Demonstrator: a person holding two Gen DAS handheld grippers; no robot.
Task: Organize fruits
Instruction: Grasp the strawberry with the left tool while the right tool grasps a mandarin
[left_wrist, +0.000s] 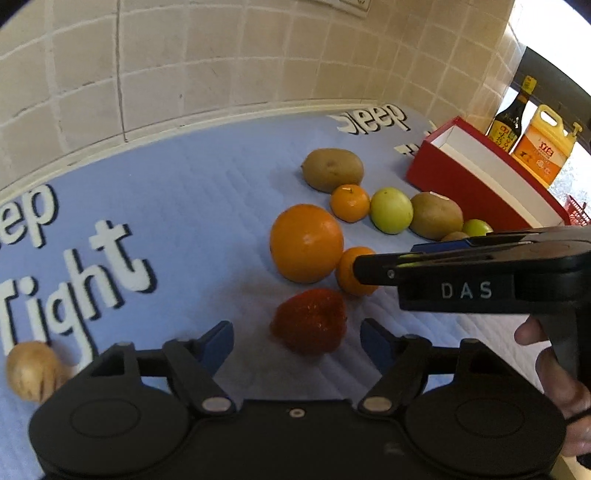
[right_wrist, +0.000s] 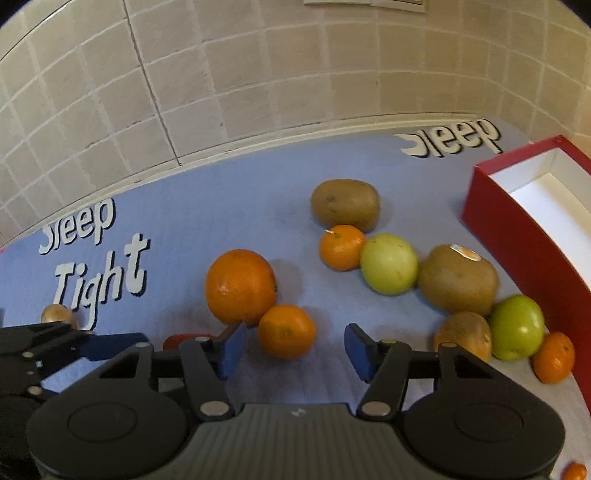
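A red strawberry (left_wrist: 310, 321) lies on the blue mat between the blue pads of my left gripper (left_wrist: 297, 341), which is open and does not touch it. A small mandarin (right_wrist: 286, 330) sits beside a large orange (right_wrist: 240, 286), between the pads of my right gripper (right_wrist: 295, 349); there are gaps on both sides, so it is open. In the left wrist view the right gripper (left_wrist: 369, 269) reaches in from the right over that mandarin (left_wrist: 351, 271). The left gripper (right_wrist: 92, 343) shows at the left edge of the right wrist view, hiding most of the strawberry (right_wrist: 177, 339).
A red box (right_wrist: 517, 236) with a white inside stands open at the right. Kiwis (right_wrist: 345, 205), green apples (right_wrist: 389, 264) and more mandarins (right_wrist: 341, 247) lie between it and the orange. A small tan fruit (left_wrist: 31, 369) lies far left. Two bottles (left_wrist: 539, 147) stand behind the box, by the tiled wall.
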